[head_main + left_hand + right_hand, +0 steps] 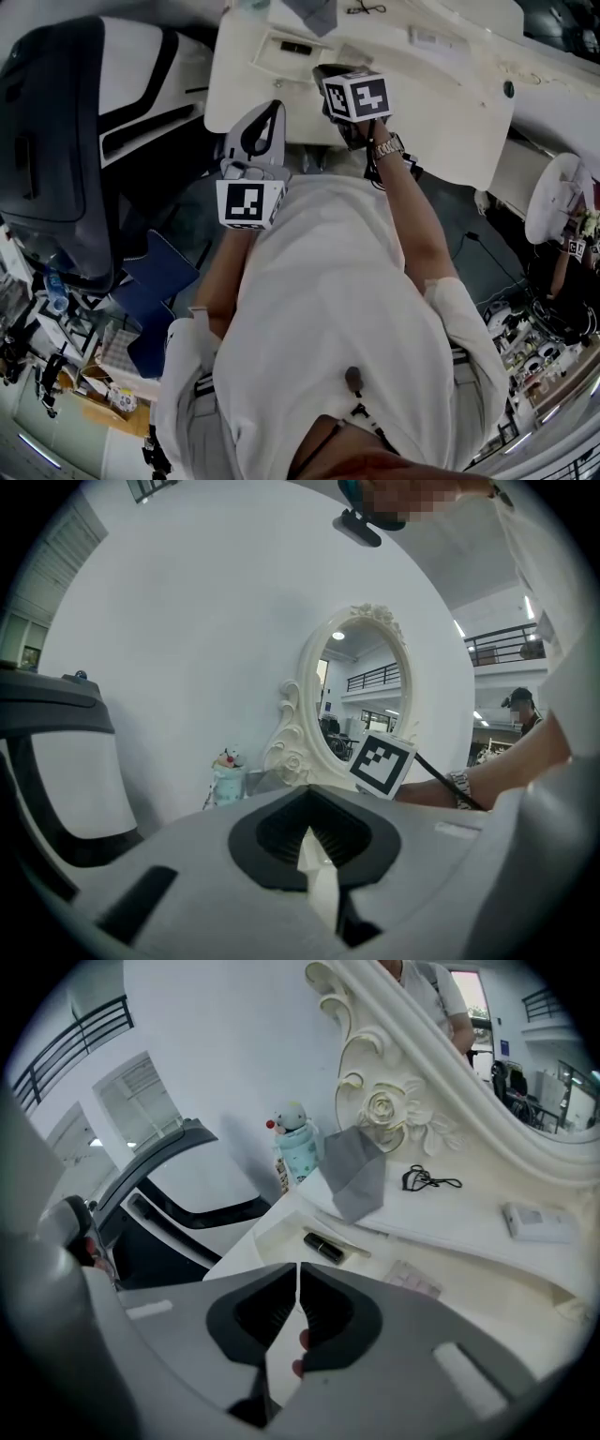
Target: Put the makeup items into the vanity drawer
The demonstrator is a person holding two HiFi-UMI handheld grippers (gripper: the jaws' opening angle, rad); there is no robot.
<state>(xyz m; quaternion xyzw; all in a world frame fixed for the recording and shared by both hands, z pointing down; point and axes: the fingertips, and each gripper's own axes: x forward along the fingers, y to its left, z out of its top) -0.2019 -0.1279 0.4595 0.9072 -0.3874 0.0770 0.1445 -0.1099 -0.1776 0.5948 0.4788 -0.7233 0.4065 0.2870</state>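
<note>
- Drawer (265,1237) open at the vanity's (469,1234) front edge, dark tube (323,1248) inside
- Right gripper (298,1269) jaws nearly touching (thin slit)
- Left gripper (309,831) jaws pressed together

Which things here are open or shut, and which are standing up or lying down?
drawer: open.
dark tube: lying in the drawer.
left gripper: shut, empty.
right gripper: shut.
mirror: standing upright.
doll-topped bottle: standing upright.

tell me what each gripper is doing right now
left gripper: closed, nothing in it
right gripper: jaws nearly together, a small red bit between them, cannot tell if gripped
</note>
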